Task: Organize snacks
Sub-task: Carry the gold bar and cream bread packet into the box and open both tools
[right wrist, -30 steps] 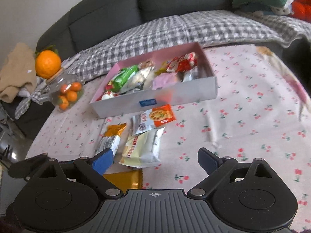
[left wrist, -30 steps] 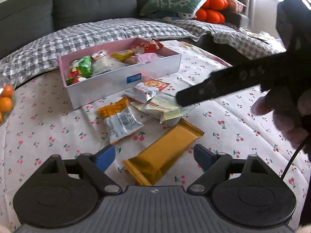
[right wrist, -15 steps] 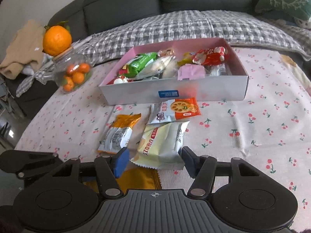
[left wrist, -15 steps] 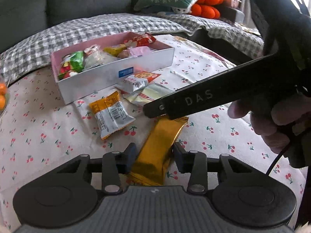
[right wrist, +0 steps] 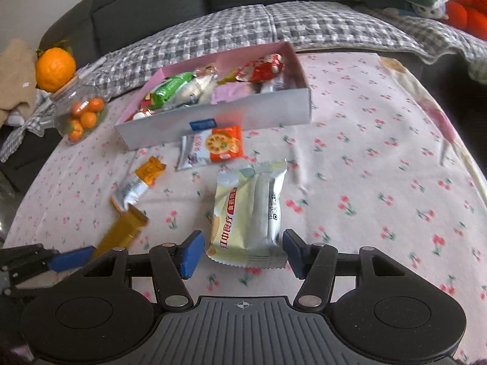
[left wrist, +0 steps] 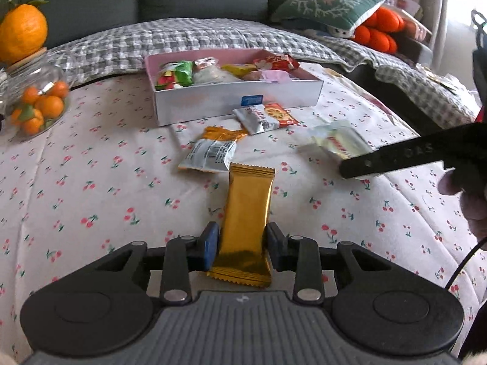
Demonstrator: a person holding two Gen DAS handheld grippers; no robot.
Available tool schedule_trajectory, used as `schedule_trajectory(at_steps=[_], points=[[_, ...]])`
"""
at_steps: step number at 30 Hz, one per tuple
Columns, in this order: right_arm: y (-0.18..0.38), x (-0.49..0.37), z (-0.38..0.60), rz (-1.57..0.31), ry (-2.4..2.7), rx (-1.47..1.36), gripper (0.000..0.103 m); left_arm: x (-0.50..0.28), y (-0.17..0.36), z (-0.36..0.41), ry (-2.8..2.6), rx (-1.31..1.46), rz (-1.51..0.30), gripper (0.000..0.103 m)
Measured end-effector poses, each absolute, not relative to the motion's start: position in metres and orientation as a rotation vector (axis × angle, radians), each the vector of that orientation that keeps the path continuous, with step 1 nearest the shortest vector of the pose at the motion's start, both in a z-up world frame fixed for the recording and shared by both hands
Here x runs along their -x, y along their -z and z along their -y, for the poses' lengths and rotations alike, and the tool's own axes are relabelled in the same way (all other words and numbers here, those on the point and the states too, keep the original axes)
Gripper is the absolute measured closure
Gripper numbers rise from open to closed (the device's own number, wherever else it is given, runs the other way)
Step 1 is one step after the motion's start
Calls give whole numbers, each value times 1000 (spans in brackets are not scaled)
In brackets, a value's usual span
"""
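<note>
Snacks: left tongs (left wrist: 242,243) clench the gold bar (left wrist: 247,210); right tongs (right wrist: 240,251) grasp the pale packet (right wrist: 248,213) above the counter (right wrist: 380,182). Slick wrappers could slip short of the far box (right wrist: 243,115).

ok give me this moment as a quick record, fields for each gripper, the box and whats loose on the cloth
left gripper: shut on gold bar
right gripper: pale cracker pack between its pads, contact unclear
snack box: white, pink inside, holds several snacks
loose on cloth: orange-and-silver packet, biscuit packet
glass jar: small oranges inside, left of the box
</note>
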State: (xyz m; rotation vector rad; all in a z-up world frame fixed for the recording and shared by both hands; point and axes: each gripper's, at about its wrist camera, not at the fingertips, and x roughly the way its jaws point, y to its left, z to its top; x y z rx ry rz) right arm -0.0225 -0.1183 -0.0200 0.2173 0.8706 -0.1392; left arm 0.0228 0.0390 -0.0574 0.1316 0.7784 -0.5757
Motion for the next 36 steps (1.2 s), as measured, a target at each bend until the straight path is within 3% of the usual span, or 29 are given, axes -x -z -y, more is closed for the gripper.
schedule_trajectory(at_steps=[5, 7, 9, 11, 26, 32, 34, 36], points=[[21, 34, 116, -866, 147, -203, 41, -16, 57, -39, 555, -120, -770, 67], [21, 35, 115, -859, 139, -208, 36, -15, 57, -37, 554, -107, -771, 60], [23, 35, 115, -843, 131, -216, 24, -17, 58, -36, 549, -88, -771, 56], [26, 35, 114, -817, 139, -210, 22, -17, 59, -35, 540, -66, -766, 53], [42, 32, 93, -716, 219, -35, 25, -11, 63, -31, 465, -31, -719, 51], [40, 33, 93, -710, 230, -38, 40, -12, 62, -31, 440, -29, -726, 58], [39, 33, 93, -710, 231, -45, 42, -12, 62, -31, 436, -35, -727, 68], [39, 33, 94, -711, 232, -50, 44, -13, 61, -32, 435, -28, -733, 71]])
